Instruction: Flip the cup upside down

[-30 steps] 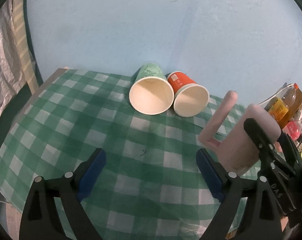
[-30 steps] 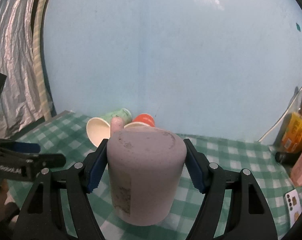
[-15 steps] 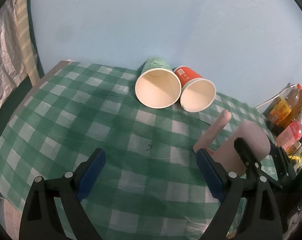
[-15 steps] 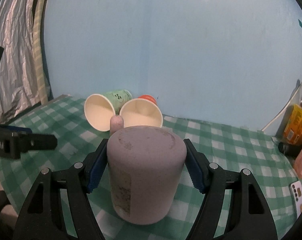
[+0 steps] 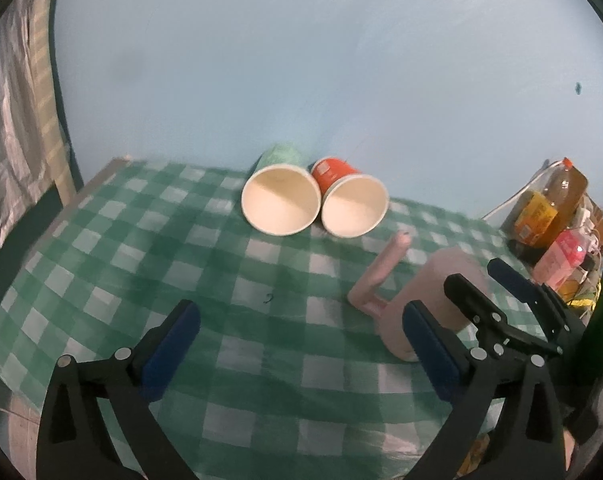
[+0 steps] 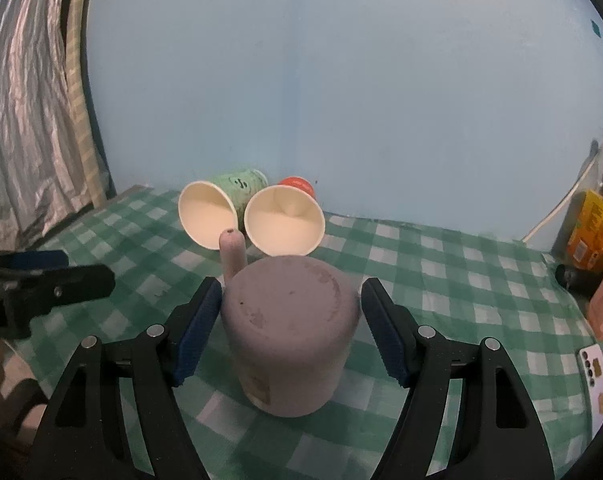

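Standing upside down on the green checked tablecloth [image 6: 441, 276] is the pink cup [image 6: 291, 328], its handle [image 6: 232, 254] pointing up. My right gripper [image 6: 291, 328] has its blue pads on each side of it, apart with a small gap. My left gripper [image 5: 301, 346] is wide apart and holds nothing. A green paper cup [image 5: 279, 204] and an orange paper cup [image 5: 351, 204] lie touching by the wall.

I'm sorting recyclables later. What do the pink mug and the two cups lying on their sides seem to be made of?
The pink mug looks like matte ceramic or hard plastic: thick, dull, speckled base; I can't tell which. The green cup and orange cup look like paper: thin rolled rims, plain cream insides, printed outsides.
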### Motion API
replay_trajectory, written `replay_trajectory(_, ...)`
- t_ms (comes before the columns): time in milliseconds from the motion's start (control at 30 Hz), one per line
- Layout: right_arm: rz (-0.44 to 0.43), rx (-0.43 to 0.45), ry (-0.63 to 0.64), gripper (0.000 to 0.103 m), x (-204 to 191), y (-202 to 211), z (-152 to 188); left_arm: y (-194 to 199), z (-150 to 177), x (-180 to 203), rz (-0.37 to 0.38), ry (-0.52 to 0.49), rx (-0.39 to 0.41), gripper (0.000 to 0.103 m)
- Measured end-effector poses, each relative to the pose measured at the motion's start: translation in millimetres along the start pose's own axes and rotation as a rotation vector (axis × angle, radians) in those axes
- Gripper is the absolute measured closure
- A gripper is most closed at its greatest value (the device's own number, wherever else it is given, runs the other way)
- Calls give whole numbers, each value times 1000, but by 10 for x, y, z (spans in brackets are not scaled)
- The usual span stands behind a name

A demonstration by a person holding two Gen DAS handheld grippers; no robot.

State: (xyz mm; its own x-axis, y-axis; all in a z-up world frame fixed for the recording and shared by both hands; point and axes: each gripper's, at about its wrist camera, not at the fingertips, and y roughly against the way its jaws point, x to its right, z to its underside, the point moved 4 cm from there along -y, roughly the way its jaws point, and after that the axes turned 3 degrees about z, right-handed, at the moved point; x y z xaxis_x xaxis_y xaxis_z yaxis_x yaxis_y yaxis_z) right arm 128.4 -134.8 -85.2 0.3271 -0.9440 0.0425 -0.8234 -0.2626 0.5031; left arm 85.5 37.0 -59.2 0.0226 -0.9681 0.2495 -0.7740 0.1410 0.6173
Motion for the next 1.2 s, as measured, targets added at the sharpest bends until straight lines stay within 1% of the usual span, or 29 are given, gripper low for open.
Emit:
replay_trajectory(67, 5, 1, -15, 24, 39, 75, -23, 92, 0, 56, 0, -20, 27, 1)
replay_trajectory(233, 6, 4, -59, 22, 130, 322, -69, 292, 24, 209, -5, -77, 83, 1)
replay_trajectory(333, 20, 0, -65, 18, 171, 448, -79, 381, 58, 304, -5, -115, 110, 1)
replay_trajectory(433, 24, 21, -79, 17, 202, 607, -81, 432, 88, 377, -9, -139, 138, 1)
replay_trajectory(633, 41, 44, -89, 17, 265, 830, -19, 514, 126, 456, -31, -177, 166, 1)
replay_trajectory(833, 51, 26, -95, 17, 328, 838, 73, 634, 143, 519, -21, -186, 184, 0)
replay_trajectory(933, 50, 17, -103, 17, 350, 822, 96, 651, 142, 548, -43, -202, 179, 0)
replay_trajectory(1033, 47, 11, -105, 17, 358, 811, 106, 671, 153, 571, -48, -208, 193, 0)
replay_trajectory(1200, 43, 2, -106, 17, 354, 810, 120, 668, 164, 573, -54, -205, 190, 0)
